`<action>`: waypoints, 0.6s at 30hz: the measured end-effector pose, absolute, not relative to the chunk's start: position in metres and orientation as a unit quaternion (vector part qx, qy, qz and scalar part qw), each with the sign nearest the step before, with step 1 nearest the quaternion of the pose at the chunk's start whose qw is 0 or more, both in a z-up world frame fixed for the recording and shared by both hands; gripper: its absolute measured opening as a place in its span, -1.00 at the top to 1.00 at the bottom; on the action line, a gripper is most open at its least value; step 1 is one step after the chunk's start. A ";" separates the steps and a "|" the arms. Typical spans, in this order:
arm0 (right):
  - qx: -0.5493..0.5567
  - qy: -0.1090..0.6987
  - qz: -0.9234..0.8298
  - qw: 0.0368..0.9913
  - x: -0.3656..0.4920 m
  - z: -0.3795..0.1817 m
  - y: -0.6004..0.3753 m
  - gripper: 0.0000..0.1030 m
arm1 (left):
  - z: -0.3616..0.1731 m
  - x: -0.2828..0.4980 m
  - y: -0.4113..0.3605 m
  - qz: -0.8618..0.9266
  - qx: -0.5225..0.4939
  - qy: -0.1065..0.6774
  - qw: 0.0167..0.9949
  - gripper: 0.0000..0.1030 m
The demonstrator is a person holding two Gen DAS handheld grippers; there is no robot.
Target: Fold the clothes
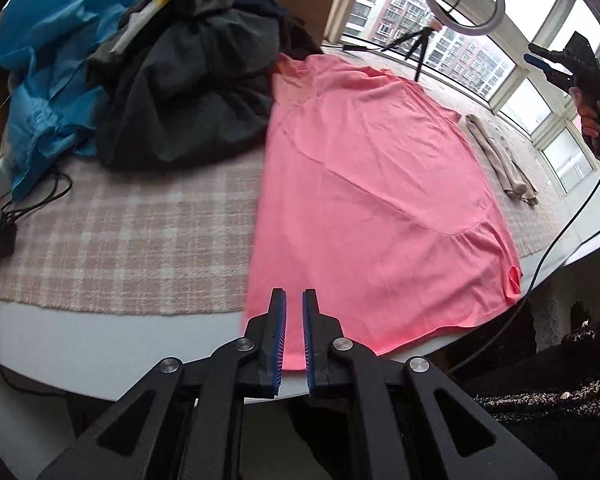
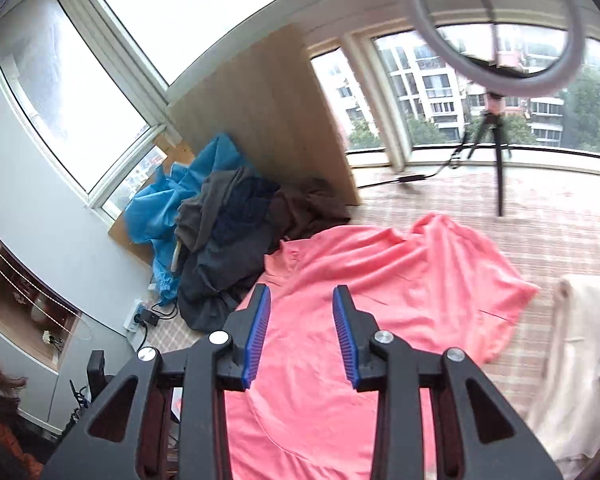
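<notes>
While the left gripper (image 1: pixel 294 300) tilts downward, its fingers (image 1: pixel 279 320) hang above the pink shirt (image 1: pixel 372 200).

Daylit windows (image 2: pixel 180 12), wooden panel (image 2: pixel 268 120), ring light (image 2: pixel 496 28) on tripod.

Left gripper (image 1: pixel 294 300): my jaws stand almost together, a thin slit between the blue pads, nothing pinched, tilted steeply down
Right gripper (image 2: pixel 300 294): my jaws stand clearly apart, nothing between the pads, angled down
Right hand (image 1: pixel 590 118): seen from my left camera, raised high, wrapped round the gripper's handle
</notes>
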State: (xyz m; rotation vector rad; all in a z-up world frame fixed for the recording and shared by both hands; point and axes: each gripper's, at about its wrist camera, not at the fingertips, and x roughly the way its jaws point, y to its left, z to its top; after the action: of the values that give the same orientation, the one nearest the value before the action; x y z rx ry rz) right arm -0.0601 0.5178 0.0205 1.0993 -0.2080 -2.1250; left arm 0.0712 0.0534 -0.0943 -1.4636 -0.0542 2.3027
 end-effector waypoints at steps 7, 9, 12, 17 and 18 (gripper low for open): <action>0.442 -0.021 -0.844 0.301 -0.017 -0.003 0.647 0.38 | -0.098 0.100 0.243 0.776 -0.524 0.028 0.351 0.71; 0.461 -0.019 -0.833 0.305 -0.017 -0.027 0.663 0.38 | -0.105 0.111 0.292 0.756 -0.526 0.044 0.386 0.62; 0.484 -0.028 -0.816 0.315 -0.031 -0.061 0.677 0.38 | -0.117 0.125 0.356 0.736 -0.528 0.082 0.416 0.47; 0.513 -0.037 -0.792 0.328 -0.056 -0.113 0.692 0.38 | -0.139 0.125 0.409 0.727 -0.535 0.127 0.411 0.39; 0.516 -0.034 -0.791 0.327 -0.063 -0.120 0.690 0.38 | -0.143 0.124 0.415 0.726 -0.537 0.131 0.408 0.39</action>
State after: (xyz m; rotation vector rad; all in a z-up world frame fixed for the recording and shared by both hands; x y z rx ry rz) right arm -0.0626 0.6899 -0.1200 1.3520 -0.0895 -2.0716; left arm 0.1239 0.4148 -0.1426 -1.3547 0.3312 1.8308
